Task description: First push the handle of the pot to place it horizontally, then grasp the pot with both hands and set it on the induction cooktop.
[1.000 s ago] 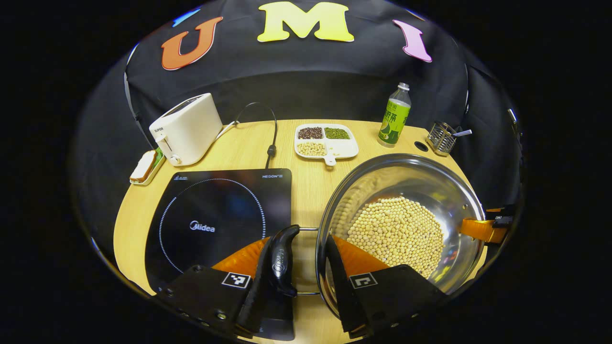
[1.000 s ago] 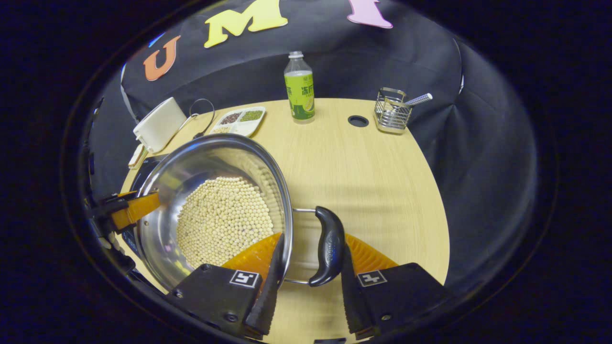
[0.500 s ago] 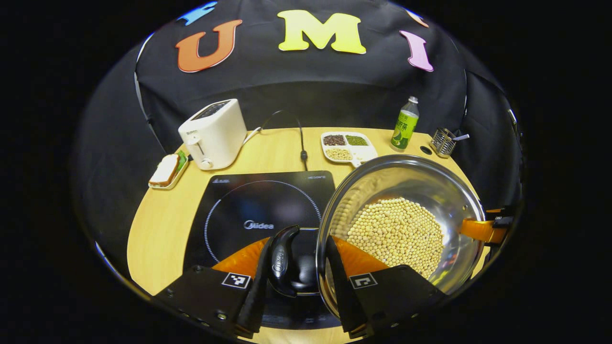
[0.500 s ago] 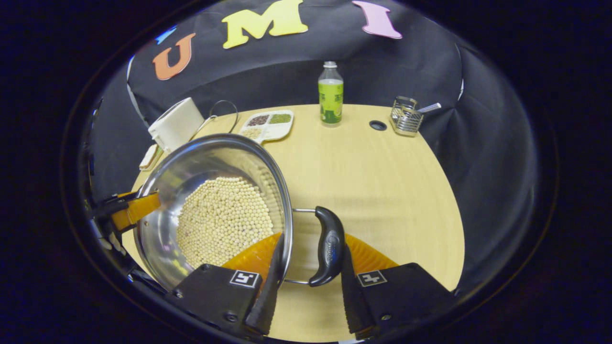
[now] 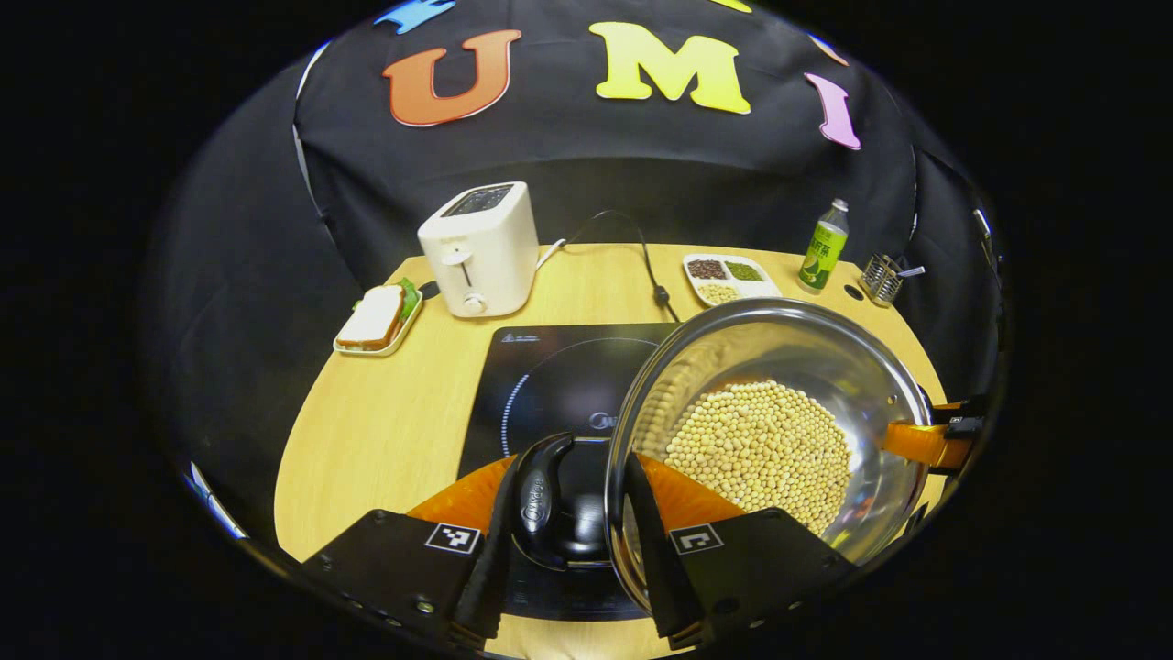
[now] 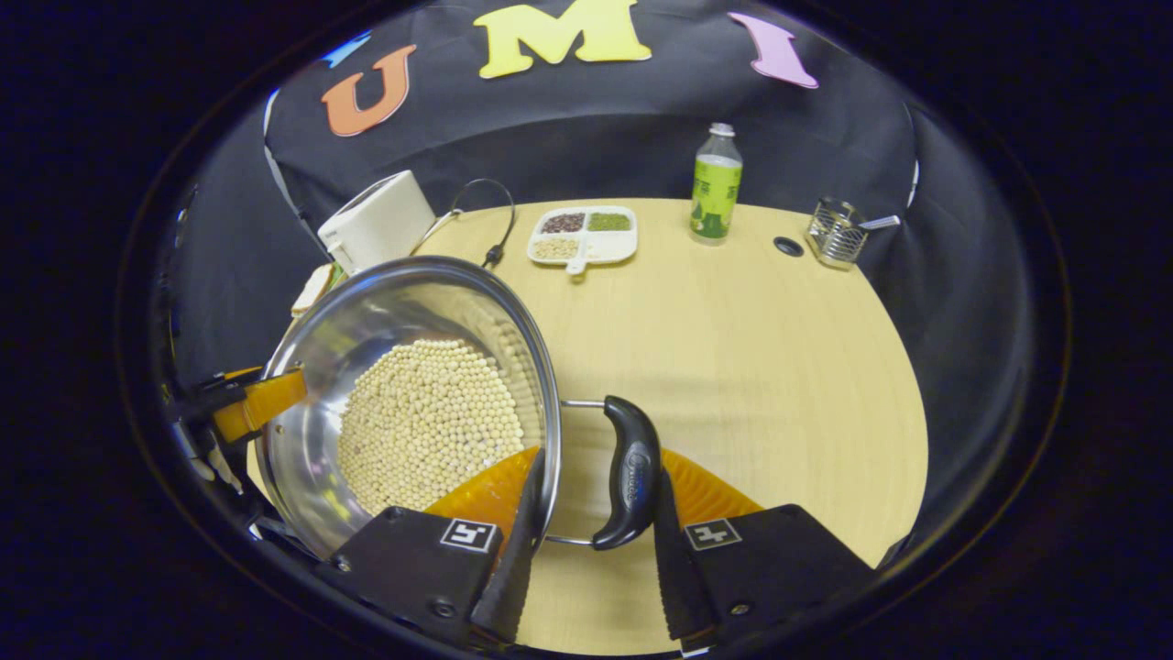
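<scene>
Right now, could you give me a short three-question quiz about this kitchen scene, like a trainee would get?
1. True or false: the pot is empty.
2. What does each gripper grasp? A) the toaster B) a pot handle C) the bottle
3. Fill in: under the pot's left handle lies the black ____.

Key: 1. False, it holds soybeans. 2. B: left gripper and right gripper each close across rim and handle. 3. Induction cooktop.
</scene>
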`<state>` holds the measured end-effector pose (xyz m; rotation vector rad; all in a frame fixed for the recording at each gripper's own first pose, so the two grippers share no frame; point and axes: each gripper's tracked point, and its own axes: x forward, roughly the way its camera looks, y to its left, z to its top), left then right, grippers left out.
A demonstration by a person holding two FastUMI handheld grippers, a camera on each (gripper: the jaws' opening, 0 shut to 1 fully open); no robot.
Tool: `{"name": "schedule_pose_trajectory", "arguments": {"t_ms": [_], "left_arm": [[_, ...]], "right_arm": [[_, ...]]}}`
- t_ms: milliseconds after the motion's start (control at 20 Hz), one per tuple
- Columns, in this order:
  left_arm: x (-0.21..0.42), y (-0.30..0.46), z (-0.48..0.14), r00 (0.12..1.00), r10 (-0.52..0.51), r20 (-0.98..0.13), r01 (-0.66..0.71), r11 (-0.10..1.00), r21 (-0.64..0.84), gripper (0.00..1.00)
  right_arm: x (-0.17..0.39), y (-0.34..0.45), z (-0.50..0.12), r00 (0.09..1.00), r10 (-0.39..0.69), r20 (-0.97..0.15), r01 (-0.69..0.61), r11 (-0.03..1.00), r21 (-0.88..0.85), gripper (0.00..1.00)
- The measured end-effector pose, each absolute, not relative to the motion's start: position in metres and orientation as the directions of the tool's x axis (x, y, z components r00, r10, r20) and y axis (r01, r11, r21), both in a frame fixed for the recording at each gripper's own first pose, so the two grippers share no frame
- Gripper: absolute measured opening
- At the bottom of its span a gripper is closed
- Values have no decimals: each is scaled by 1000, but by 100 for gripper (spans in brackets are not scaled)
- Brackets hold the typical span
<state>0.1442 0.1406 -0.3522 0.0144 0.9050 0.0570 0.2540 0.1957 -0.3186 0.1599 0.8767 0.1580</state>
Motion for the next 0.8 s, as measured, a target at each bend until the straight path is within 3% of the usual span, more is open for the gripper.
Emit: {"name": "schedule_pose_trajectory", "arguments": {"t_ms": [800], "left_arm": [[179,237,-366,596,91,-798,-85,995,50,60]], "right_arm": [[305,293,-312,607,214,-766,-107,976,188,58]]}}
